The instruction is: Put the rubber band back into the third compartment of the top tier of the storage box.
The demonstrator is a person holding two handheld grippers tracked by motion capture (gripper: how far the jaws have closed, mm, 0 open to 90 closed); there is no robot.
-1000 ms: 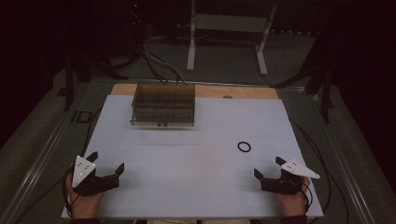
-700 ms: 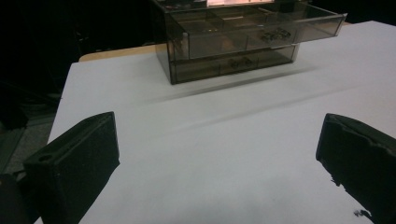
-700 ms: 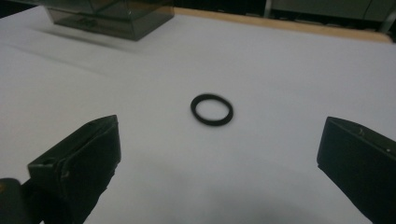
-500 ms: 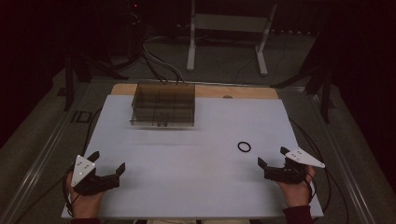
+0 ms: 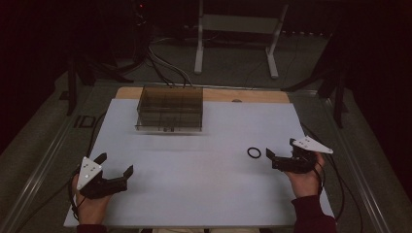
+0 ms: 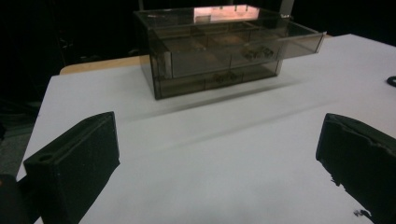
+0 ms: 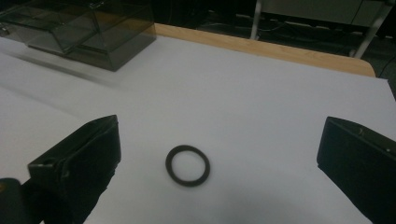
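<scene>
Beside the ring (image 5: pixel 253 152), right claw (image 5: pixel 270 160) gapes (left claw (image 5: pixel 114 167) too).

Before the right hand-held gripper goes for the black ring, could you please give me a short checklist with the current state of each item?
1. Right hand-held gripper jaws wide open: ok.
2. Black ring lying flat on the white table, free of other things: ok.
3. Ring lined up between the jaws in the right gripper view: ok.
4. Jaws down around the ring: not ok, it lies ahead of them.
5. Left hand-held gripper open and far from the ring: ok.
6. Top drawer of the tinted drawer box pulled out: ok.
</scene>
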